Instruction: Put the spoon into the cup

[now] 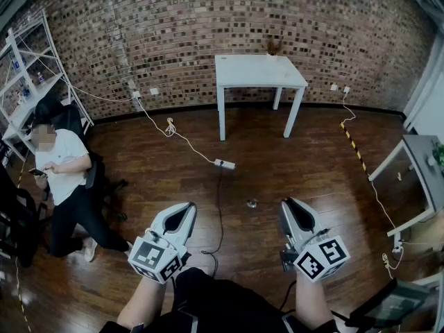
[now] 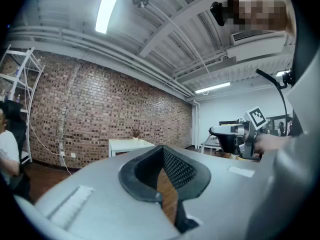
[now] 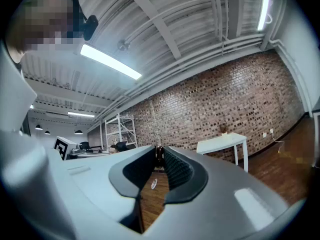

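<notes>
I see no spoon and no cup that I can tell as such. Both grippers are held level over the dark wood floor, near the bottom of the head view. My left gripper (image 1: 189, 205) (image 2: 162, 148) has its fingertips together and holds nothing. My right gripper (image 1: 288, 202) (image 3: 159, 149) shows a narrow gap between its tips, also with nothing in it. A small pale object (image 1: 251, 202) (image 3: 154, 183) lies on the floor ahead, between the two grippers. Farther off, by the brick wall, stands a white table (image 1: 258, 71) with a small brown thing (image 1: 272, 47) on it.
A person (image 1: 62, 165) sits on a chair at the left, near white shelving (image 1: 28, 68). A cable with a power strip (image 1: 224, 164) runs across the floor. A grey desk (image 1: 416, 165) stands at the right. Striped tape (image 1: 352, 144) marks the floor.
</notes>
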